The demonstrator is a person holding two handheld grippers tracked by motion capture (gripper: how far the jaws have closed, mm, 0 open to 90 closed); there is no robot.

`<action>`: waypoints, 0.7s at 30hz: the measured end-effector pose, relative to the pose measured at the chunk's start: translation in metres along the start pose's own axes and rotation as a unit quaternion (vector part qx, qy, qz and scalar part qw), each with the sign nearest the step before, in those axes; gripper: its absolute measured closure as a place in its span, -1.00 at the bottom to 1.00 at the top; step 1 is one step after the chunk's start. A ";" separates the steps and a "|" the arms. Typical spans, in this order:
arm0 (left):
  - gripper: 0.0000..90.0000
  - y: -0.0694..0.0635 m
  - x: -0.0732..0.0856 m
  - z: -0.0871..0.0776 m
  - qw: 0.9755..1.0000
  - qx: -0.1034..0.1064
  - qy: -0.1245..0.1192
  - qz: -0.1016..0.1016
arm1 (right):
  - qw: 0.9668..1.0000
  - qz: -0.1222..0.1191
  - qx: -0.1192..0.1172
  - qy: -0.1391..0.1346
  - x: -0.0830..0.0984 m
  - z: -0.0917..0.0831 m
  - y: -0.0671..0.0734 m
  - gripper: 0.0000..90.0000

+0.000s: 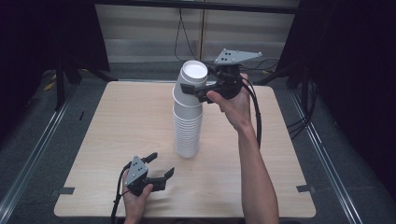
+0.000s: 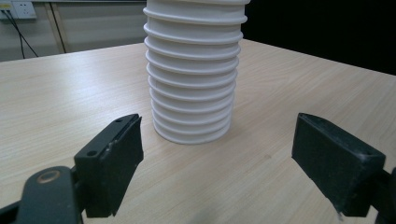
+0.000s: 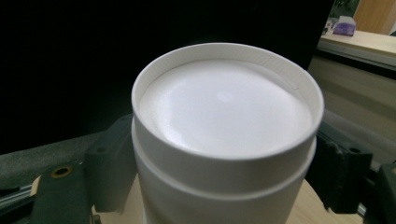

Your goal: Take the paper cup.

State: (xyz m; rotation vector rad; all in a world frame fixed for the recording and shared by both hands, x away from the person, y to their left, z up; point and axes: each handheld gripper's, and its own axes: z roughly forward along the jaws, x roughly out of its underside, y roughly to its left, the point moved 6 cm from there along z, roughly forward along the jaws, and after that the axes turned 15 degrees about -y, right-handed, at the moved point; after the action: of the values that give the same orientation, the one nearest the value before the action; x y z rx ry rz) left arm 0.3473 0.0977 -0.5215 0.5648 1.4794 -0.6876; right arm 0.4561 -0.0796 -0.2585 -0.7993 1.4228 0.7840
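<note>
- High view: stack of cups [image 1: 188, 122] upside down at table [image 1: 116, 140] centre; right gripper [image 1: 194, 89] clamps the top cup [image 1: 192, 79]. Left gripper [image 1: 161, 165] at 7 o'clock, jaws wide, empty.
- Left gripper view: stack at 12 o'clock, beyond the spread jaws.
- Right gripper view: jaws press the top cup's sides.

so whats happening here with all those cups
A person works a handheld gripper in each hand at a wooden table. A tall stack of upside-down white paper cups stands near the table's middle. The right gripper is clamped around the top cup, which sits tilted on the stack. The left gripper rests low at the near edge, jaws apart and holding nothing, pointed toward the foot of the stack.
</note>
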 end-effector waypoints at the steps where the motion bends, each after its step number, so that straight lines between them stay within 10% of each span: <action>1: -0.64 0.000 0.000 0.000 1.000 0.000 0.000 -0.001 | 1.000 -0.002 0.001 -0.003 -0.001 0.000 0.001 -0.55; 21: -0.64 0.000 0.000 0.000 1.000 0.002 0.002 0.006 | 0.999 0.019 0.005 -0.051 -0.020 -0.004 -0.005 -0.53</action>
State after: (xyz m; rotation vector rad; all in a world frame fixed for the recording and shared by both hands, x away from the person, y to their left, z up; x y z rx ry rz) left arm 0.3474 0.0979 -0.5214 0.5790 1.4776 -0.6799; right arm 0.4584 -0.0860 -0.2385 -0.7168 1.3538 0.8338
